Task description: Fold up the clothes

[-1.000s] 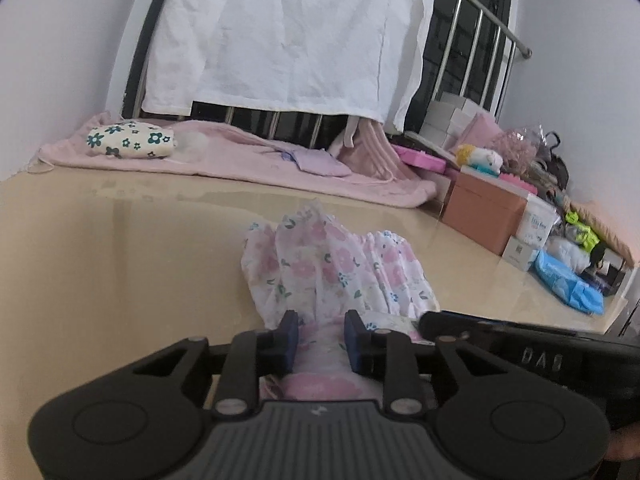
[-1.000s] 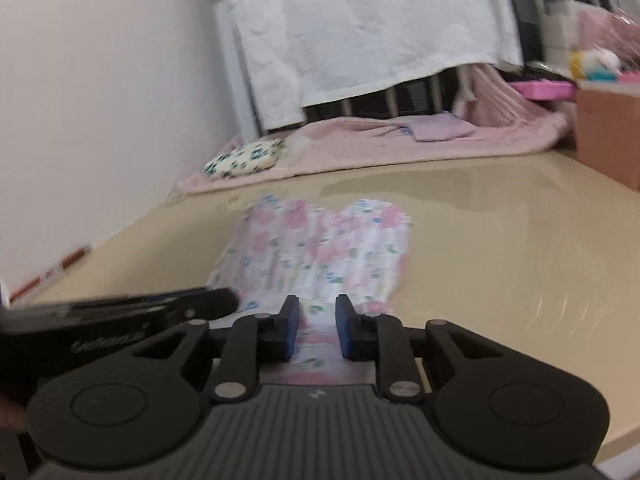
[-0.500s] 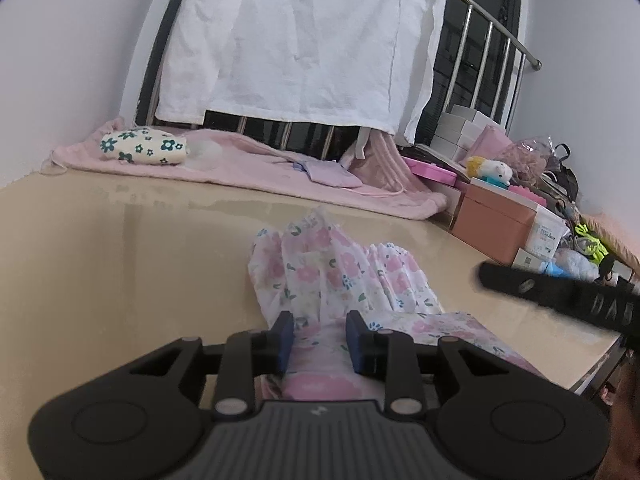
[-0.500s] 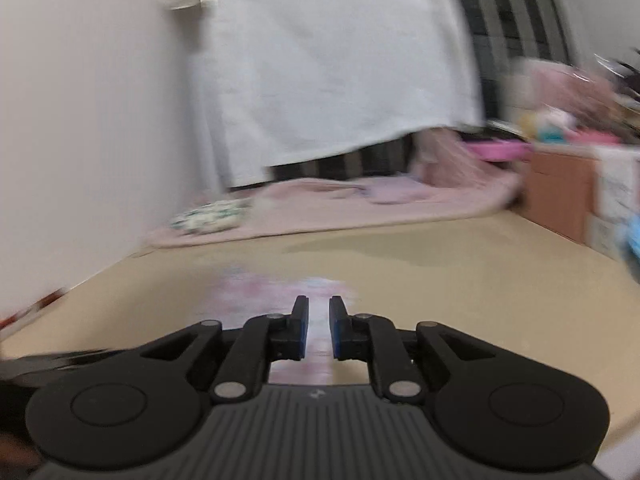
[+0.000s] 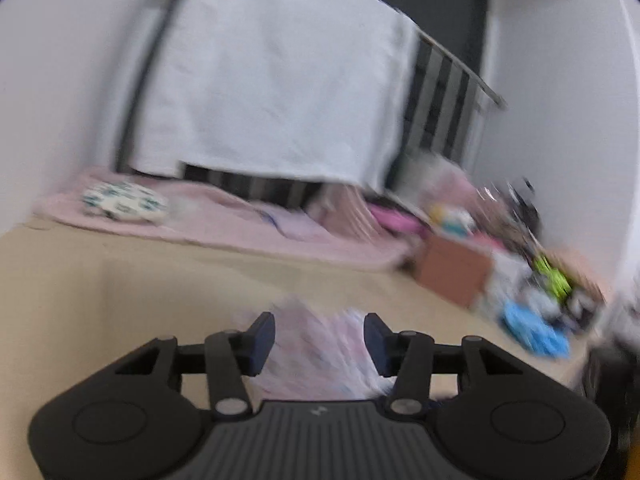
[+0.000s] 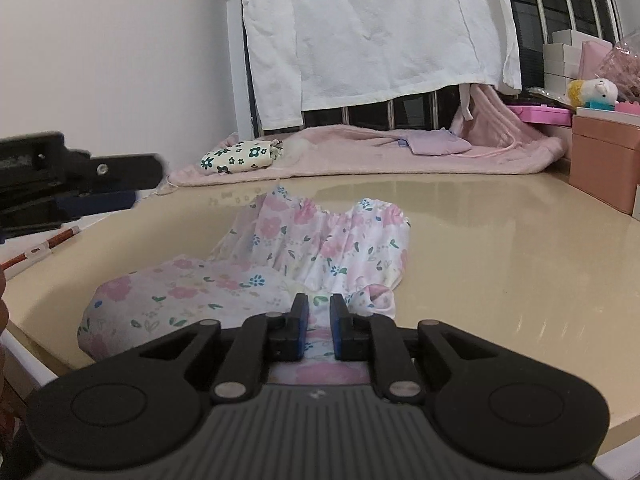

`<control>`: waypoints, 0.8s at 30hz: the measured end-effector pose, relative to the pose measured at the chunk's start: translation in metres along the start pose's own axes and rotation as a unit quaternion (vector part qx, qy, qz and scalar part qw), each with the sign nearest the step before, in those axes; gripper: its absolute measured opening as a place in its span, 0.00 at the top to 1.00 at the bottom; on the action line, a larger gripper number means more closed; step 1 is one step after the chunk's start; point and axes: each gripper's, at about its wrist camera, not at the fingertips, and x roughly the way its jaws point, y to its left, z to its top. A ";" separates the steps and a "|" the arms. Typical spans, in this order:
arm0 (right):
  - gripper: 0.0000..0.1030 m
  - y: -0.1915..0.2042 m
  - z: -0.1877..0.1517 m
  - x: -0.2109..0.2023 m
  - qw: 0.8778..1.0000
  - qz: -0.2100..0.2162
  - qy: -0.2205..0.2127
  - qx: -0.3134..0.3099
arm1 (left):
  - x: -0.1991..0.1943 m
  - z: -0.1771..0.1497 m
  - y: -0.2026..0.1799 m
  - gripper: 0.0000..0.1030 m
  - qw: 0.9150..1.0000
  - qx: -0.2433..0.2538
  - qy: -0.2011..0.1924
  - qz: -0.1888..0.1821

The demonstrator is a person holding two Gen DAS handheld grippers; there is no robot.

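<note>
1. No text, brand or number is showing legibly in either view.
2. Boxes (image 6: pixel 568 56) at two o'clock in the right wrist view are showing no lettering that can be read.

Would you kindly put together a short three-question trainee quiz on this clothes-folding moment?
1. True or false: the floral garment lies on the beige table.
2. Multiple choice: what hangs over the metal rail behind the table? A) white cloth B) blue jeans C) black coat
3. Fill in: the small flower-print bundle rests on a ____ blanket.

Key: 1 true; 2 A; 3 pink.
</note>
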 end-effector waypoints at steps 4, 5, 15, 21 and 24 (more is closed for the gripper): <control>0.86 -0.011 0.006 -0.002 1.000 0.015 0.005 0.027 | 0.026 -0.016 0.005 0.59 0.998 -0.024 0.066 0.003; 0.85 -0.017 0.007 -0.003 0.999 0.013 0.002 0.040 | 0.027 -0.019 0.008 0.56 0.997 -0.034 0.069 0.003; 0.29 -0.028 0.026 -0.047 0.986 0.081 -0.061 -0.131 | 0.012 0.012 0.031 0.47 0.998 -0.028 0.061 0.005; 0.10 0.000 0.019 -0.049 0.888 0.246 0.027 -0.387 | 0.008 0.043 0.024 0.38 0.990 0.063 0.070 -0.103; 0.14 -0.002 0.021 -0.021 0.869 0.268 0.077 -0.408 | 0.010 0.045 0.018 0.31 0.982 0.097 0.080 -0.144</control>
